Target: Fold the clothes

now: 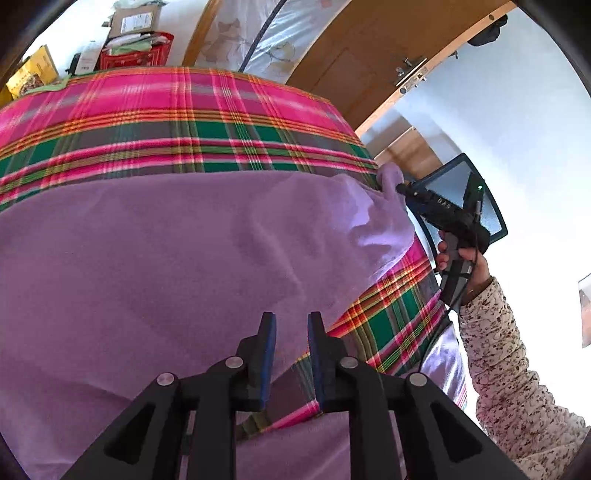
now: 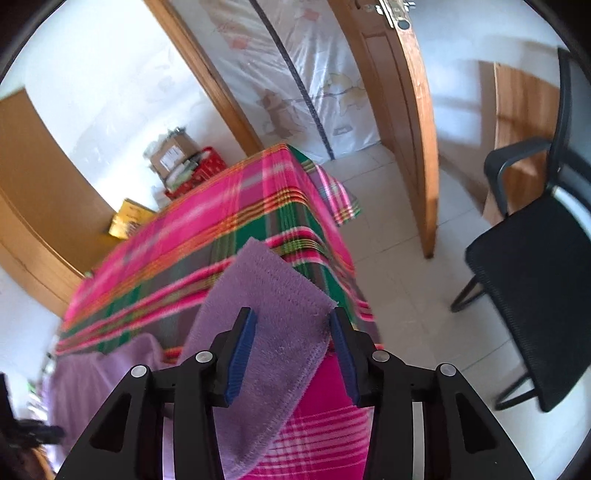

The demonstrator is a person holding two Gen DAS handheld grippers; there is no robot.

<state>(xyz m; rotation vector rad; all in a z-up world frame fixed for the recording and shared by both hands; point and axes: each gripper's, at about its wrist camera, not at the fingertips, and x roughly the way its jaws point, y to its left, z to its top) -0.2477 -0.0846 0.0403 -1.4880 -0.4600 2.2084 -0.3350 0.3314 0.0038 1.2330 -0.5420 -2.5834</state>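
Room: white walls, wooden door (image 2: pixel 413 122) ajar, pale tiled floor, a table under a pink and green plaid cloth (image 1: pixel 177 122).
Left claw (image 1: pixel 291 334): jaws a narrow gap apart, nothing pinched; it hovers over the near edge of the towel, with plaid showing between the pads.
Right claw (image 2: pixel 291 332): jaws wide; a corner of the towel lies between the pads, which do not press on it. From the left camera its tip is at the towel's far right corner, at the table edge.
Towel (image 1: pixel 166 251): lilac, spread over the near half of the table, its right corner bunched up, some of it hanging off the front.
Hand (image 1: pixel 461 262): grips the right claw's handle, flowered sleeve behind it.
Chair (image 2: pixel 532 266): black mesh, on the floor right of the table, well apart.
Clutter: red box (image 1: pixel 138 55), cardboard box (image 1: pixel 135 18) and yellow packet (image 1: pixel 31 74) beyond the table's far edge.
In the way: nothing on the towel; blur softens the right view.
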